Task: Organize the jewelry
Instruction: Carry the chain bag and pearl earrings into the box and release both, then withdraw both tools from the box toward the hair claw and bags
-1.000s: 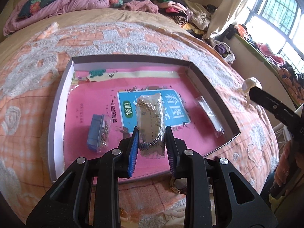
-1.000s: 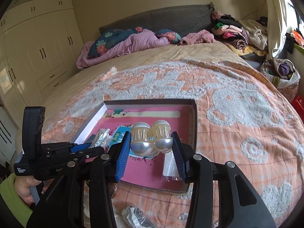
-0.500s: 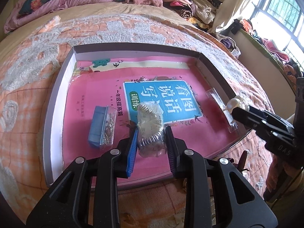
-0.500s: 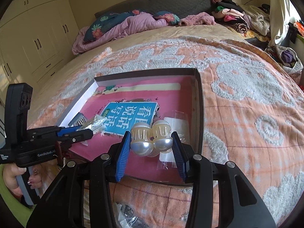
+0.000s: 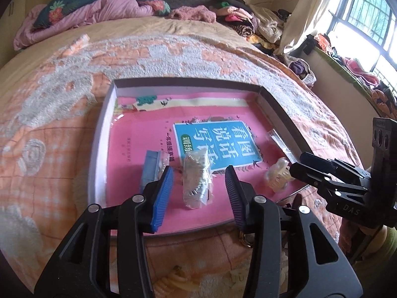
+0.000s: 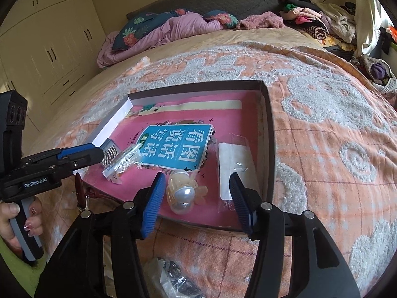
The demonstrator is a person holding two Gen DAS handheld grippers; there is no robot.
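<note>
Wardrobe doors (image 6: 44, 49) and hand (image 6: 15, 223): right-wrist view only

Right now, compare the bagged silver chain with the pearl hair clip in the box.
The bagged silver chain is sealed in clear plastic; the pearl hair clip is bare. The chain is silvery metal; the clip is cream plastic with two pearl domes. The chain lies between the left tool's open jaws, the clip between the right tool's. Both rest on the pink book cover, released.

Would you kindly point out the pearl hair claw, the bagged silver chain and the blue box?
Pearl hair claw (image 6: 183, 195), right wrist view, on its pearl.
Bagged silver chain (image 5: 196, 178), left wrist view, bag's middle.
Blue box (image 5: 150, 167), left wrist view, its top face.
</note>
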